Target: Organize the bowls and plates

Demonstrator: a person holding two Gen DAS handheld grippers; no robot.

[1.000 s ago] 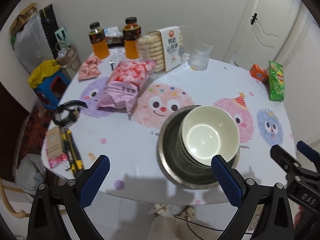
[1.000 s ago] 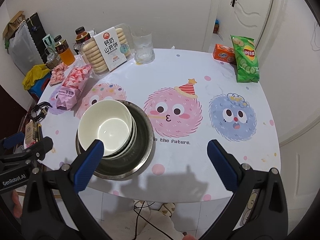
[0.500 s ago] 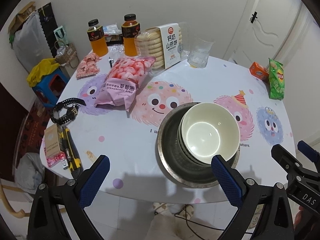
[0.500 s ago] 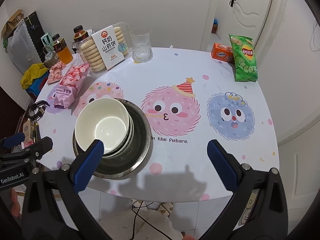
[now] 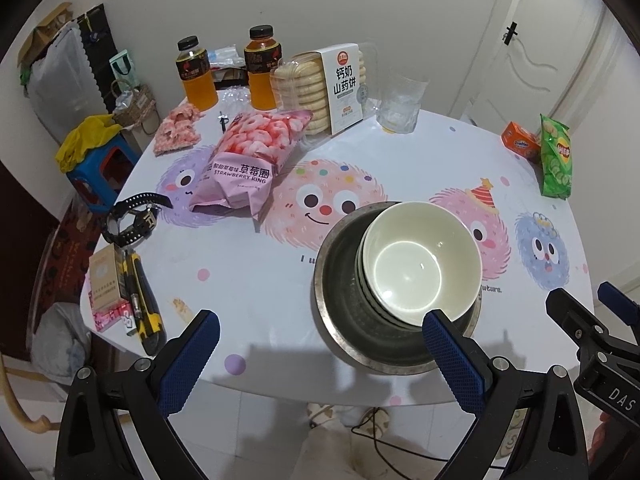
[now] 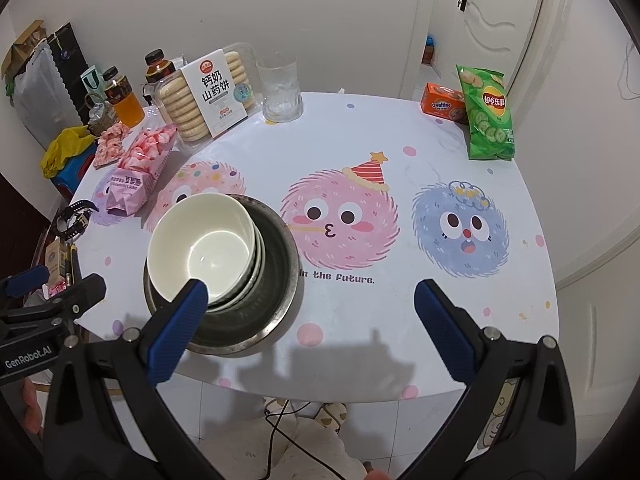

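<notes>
A stack of white bowls [image 5: 420, 264] sits inside a wide metal basin [image 5: 340, 280] near the table's front edge; it also shows in the right wrist view as bowls [image 6: 204, 240] in the basin [image 6: 276, 260]. My left gripper [image 5: 320, 356] is open and empty, held above and in front of the table edge, left of the bowls. My right gripper [image 6: 312, 328] is open and empty, in front of the table, right of the basin. Each gripper shows at the edge of the other's view.
Round white table [image 6: 400, 152] with cartoon print. At the back: orange drink bottles [image 5: 196, 76], biscuit box [image 5: 328, 88], glass [image 5: 400, 104], pink snack bag [image 5: 248, 156]. Chips bag [image 6: 488, 120] and orange box [image 6: 442, 104] at right. Watch [image 5: 134, 220], knife [image 5: 144, 312] at left edge.
Both grippers have drawn back and up a little from the table; the view is wider. The bowls and basin have not moved. Both stay open.
</notes>
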